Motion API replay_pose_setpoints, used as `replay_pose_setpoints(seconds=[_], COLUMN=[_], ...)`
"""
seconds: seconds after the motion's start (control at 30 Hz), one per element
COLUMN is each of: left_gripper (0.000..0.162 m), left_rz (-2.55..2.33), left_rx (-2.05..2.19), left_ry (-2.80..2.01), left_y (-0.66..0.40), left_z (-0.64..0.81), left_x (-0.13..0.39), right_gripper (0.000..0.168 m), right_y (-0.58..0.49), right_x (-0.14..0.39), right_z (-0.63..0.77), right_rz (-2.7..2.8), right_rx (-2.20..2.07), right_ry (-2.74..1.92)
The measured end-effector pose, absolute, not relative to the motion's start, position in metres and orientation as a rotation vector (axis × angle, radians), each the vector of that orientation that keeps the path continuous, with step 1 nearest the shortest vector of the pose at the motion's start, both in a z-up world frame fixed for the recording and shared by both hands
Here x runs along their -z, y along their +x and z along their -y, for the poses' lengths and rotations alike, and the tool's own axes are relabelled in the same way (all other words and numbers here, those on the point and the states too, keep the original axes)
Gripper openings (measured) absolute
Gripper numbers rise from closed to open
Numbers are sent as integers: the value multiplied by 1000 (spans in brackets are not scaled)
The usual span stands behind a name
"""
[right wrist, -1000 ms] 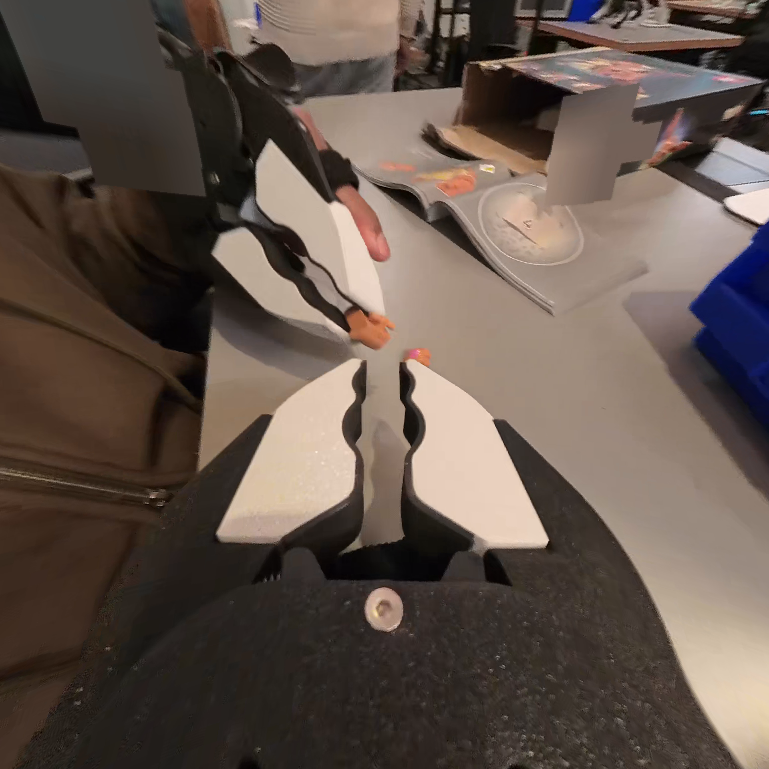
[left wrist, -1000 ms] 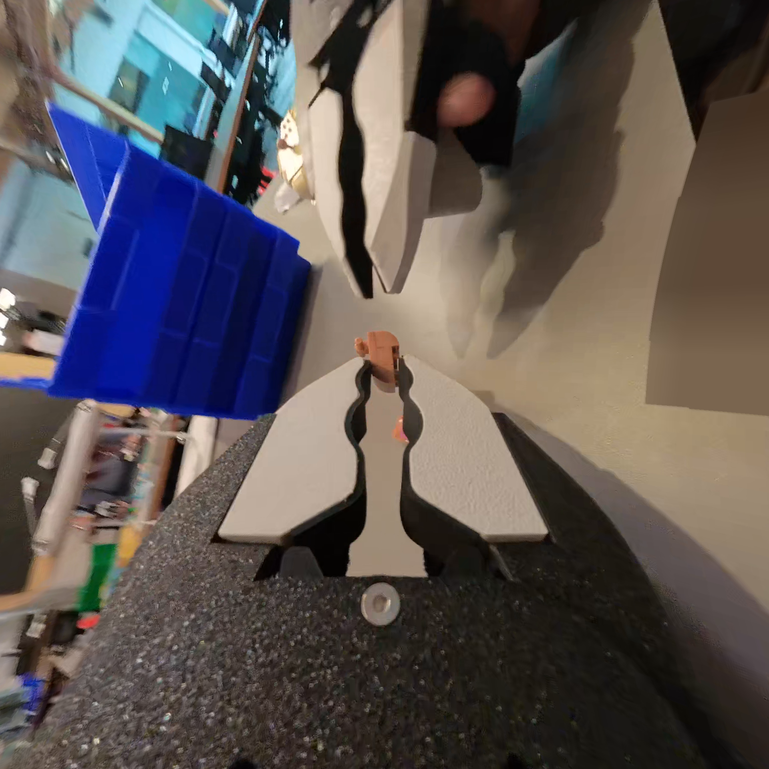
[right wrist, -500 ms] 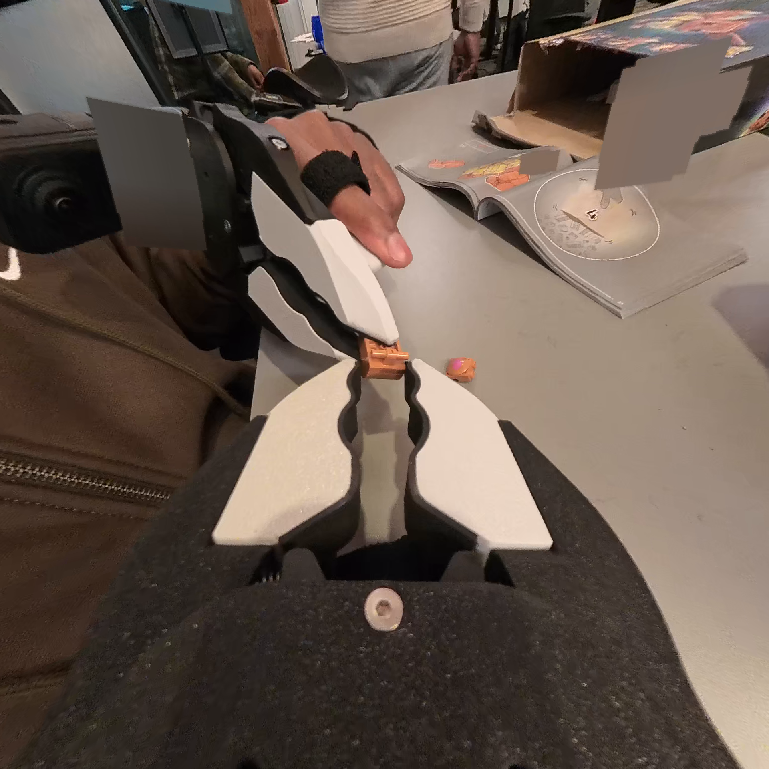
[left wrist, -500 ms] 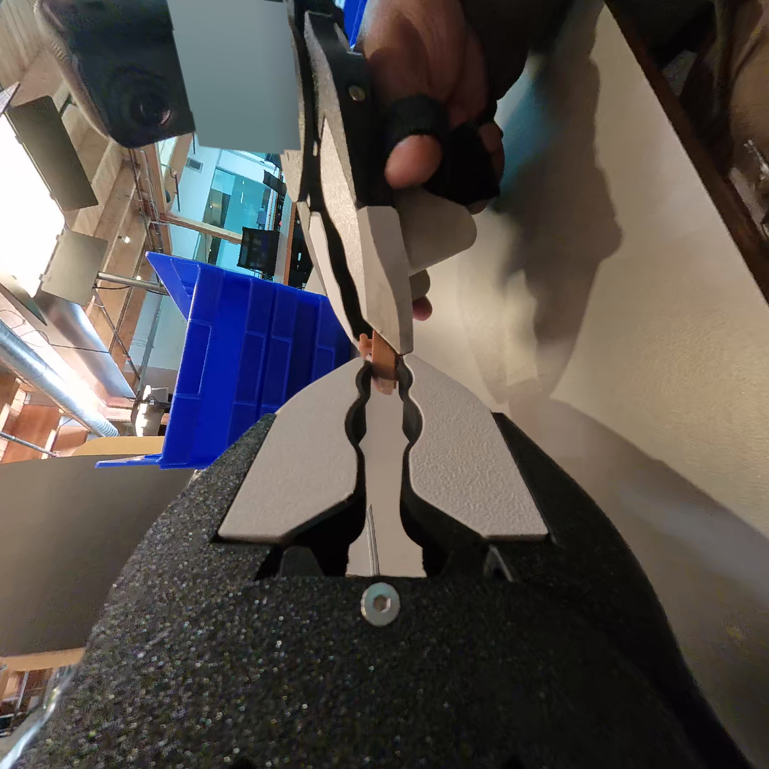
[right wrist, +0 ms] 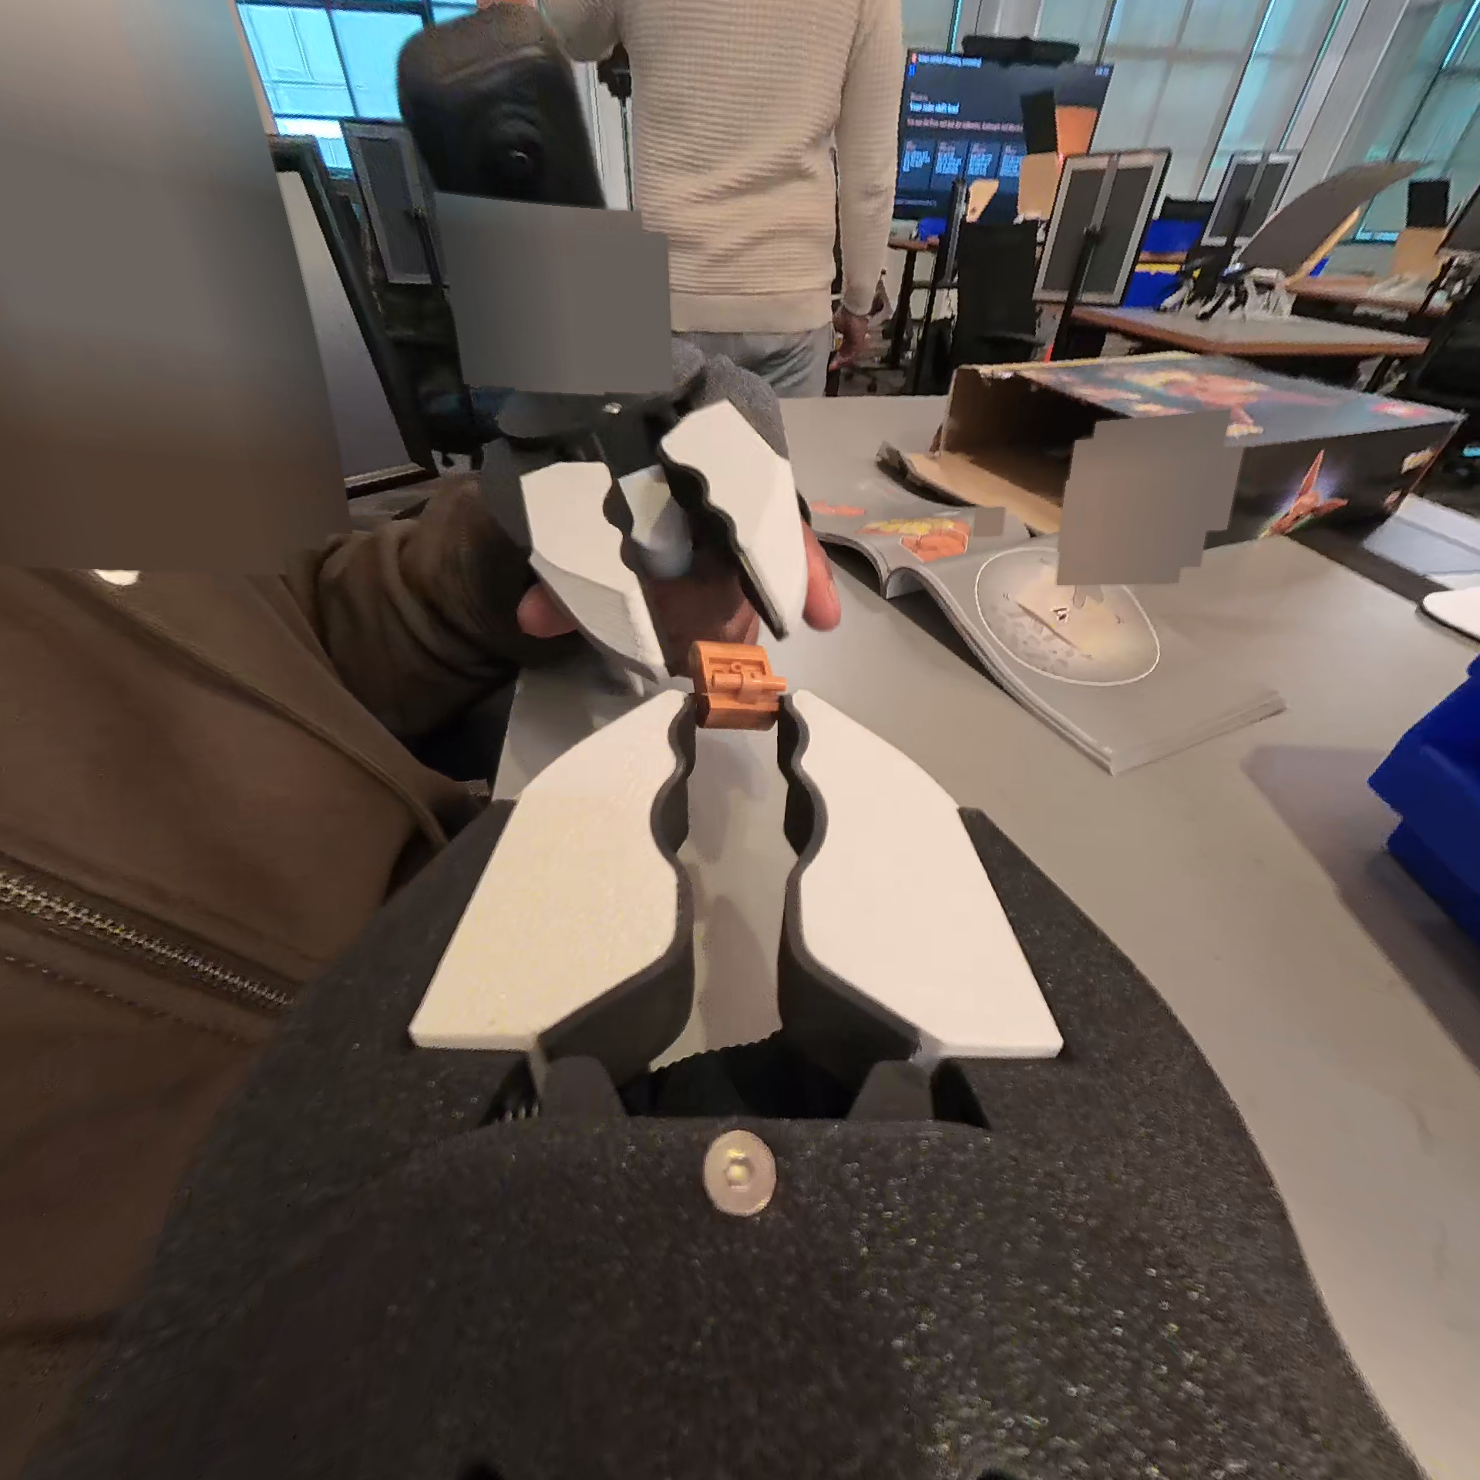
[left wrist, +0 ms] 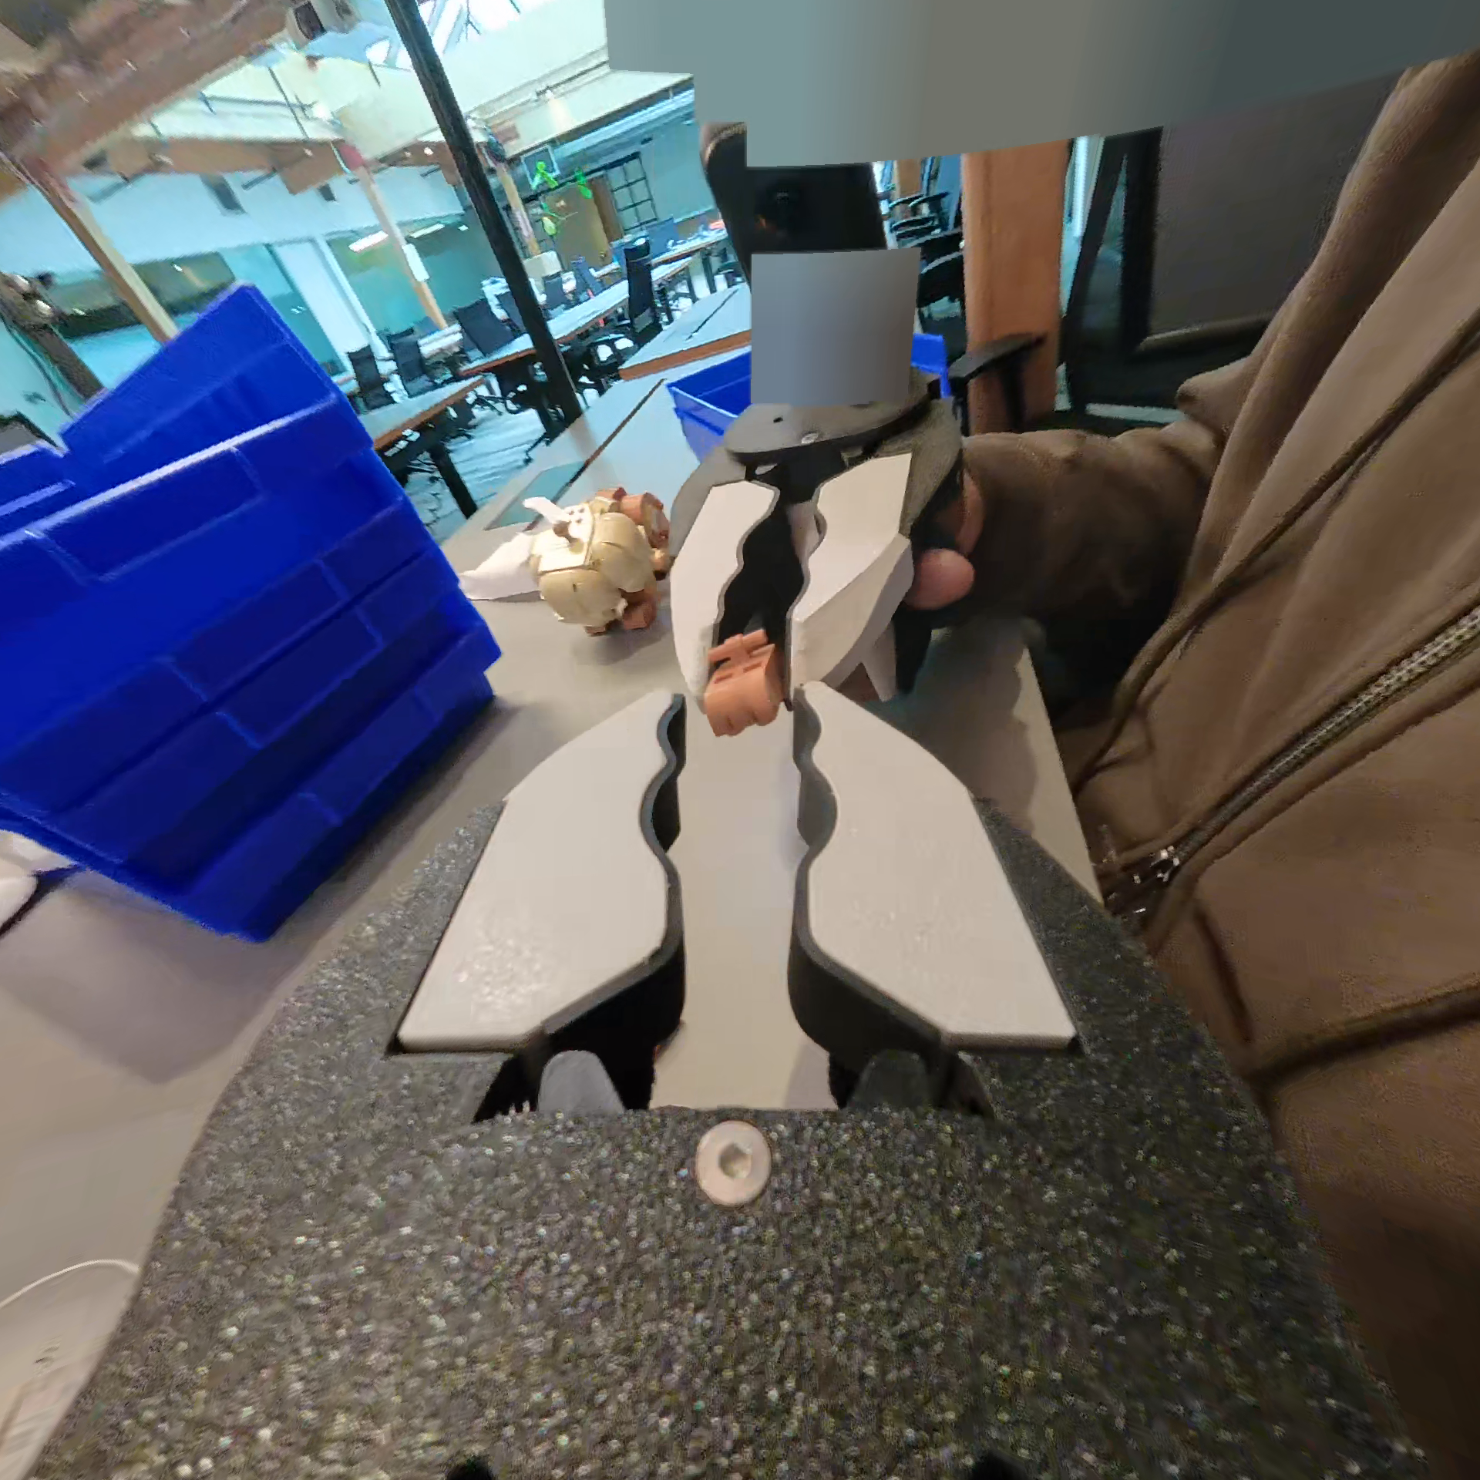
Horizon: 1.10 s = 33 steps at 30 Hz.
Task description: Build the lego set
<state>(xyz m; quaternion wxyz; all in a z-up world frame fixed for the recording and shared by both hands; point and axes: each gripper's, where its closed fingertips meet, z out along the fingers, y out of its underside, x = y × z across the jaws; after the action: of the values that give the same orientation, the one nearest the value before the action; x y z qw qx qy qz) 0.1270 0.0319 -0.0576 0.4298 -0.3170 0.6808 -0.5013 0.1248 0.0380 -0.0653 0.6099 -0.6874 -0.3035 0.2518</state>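
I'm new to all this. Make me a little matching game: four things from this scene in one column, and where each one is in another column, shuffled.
Things:
1. orange Lego piece
2. instruction booklet
3. cardboard box
4. tan Lego model

Places:
A. lying open on the table
B. on the table near the blue bins
C. pinched between the fingertips of the right gripper
D. on its side behind the booklet, end flaps open

Pairs: 1-C, 2-A, 3-D, 4-B
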Motion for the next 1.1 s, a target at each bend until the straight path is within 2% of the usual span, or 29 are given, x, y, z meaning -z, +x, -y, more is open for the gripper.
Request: replay_pose_setpoints(seconds=[0.27, 0.57, 0.73, 1.1], left_gripper=[21, 17, 17, 17], left_rz=[-1713, -1781, -1890, -2078], left_rx=[1441, 1307, 1024, 336], left_ry=[-881, -886, -873, -692], left_y=[128, 129, 130, 131], left_z=[-26, -31, -38, -49], left_x=[58, 68, 84, 111], right_gripper=[19, 21, 28, 25], right_y=[124, 126, 132, 141], right_x=[60, 74, 88, 118], right_z=[-37, -41, -47, -59], right_rz=[726, 820, 936, 1168], right_rx=[-499, -326, -93, 388], right_ry=[-1526, -1566, -1615, -1682])
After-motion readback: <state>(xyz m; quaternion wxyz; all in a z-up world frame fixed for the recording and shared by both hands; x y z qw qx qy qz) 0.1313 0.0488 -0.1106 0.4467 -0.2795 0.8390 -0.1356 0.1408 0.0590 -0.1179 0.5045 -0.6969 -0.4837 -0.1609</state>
